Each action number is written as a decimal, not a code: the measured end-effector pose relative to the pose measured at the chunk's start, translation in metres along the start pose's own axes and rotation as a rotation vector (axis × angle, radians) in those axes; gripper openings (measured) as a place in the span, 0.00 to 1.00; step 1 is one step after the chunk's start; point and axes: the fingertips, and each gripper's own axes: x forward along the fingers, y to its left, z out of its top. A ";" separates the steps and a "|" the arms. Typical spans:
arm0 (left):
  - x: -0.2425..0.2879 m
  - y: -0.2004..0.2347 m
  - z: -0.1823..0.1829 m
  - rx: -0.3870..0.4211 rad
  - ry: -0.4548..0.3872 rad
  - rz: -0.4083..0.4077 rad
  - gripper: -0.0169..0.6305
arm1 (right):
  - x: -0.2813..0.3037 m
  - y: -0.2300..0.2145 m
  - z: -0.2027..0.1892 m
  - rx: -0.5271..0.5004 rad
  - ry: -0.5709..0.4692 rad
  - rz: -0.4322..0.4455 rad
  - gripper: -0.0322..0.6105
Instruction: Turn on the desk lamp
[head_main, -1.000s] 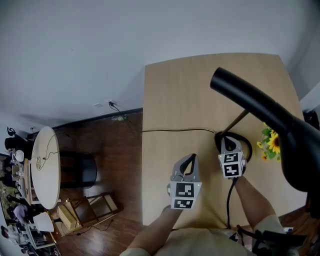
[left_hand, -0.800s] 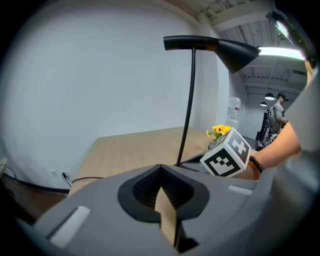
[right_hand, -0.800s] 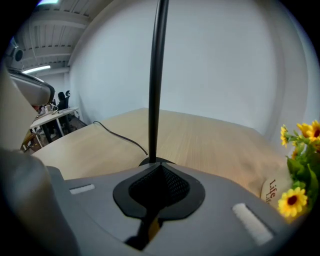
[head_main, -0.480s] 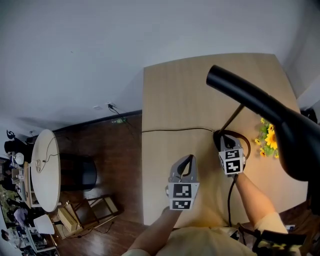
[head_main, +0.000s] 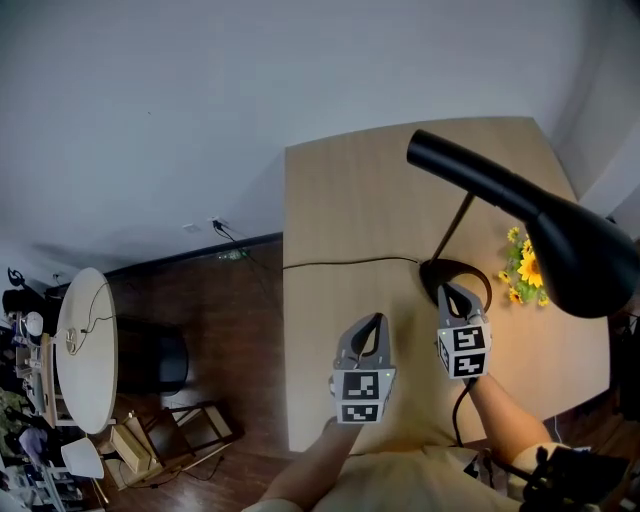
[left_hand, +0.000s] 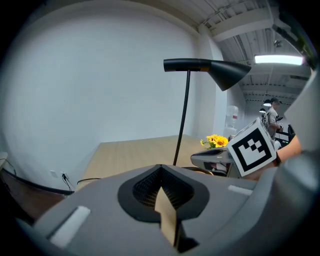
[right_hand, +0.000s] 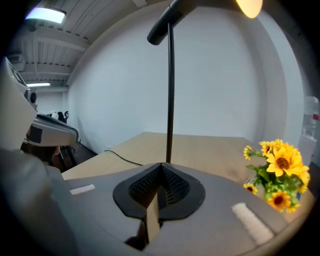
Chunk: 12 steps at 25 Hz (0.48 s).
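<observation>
The black desk lamp (head_main: 520, 200) stands on the wooden surface (head_main: 350, 200), its round base (head_main: 472, 272) just beside a bunch of yellow flowers (head_main: 522, 268), and its bulb (right_hand: 249, 5) glows in the right gripper view. The right gripper (head_main: 447, 291) has its jaws closed on nothing, with its tip at the near edge of the base. The left gripper (head_main: 374, 321) is also closed and empty, and is held beside it, nearer the surface's left edge, on the near side of the black cord (head_main: 340, 262).
</observation>
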 end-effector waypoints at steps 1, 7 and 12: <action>-0.004 -0.001 0.001 0.000 -0.009 -0.004 0.03 | -0.008 0.003 0.002 -0.001 -0.009 -0.003 0.05; -0.039 -0.010 0.016 0.002 -0.074 -0.032 0.03 | -0.059 0.022 0.017 0.007 -0.066 -0.015 0.05; -0.078 -0.017 0.024 0.001 -0.128 -0.054 0.03 | -0.105 0.047 0.028 0.011 -0.117 -0.021 0.05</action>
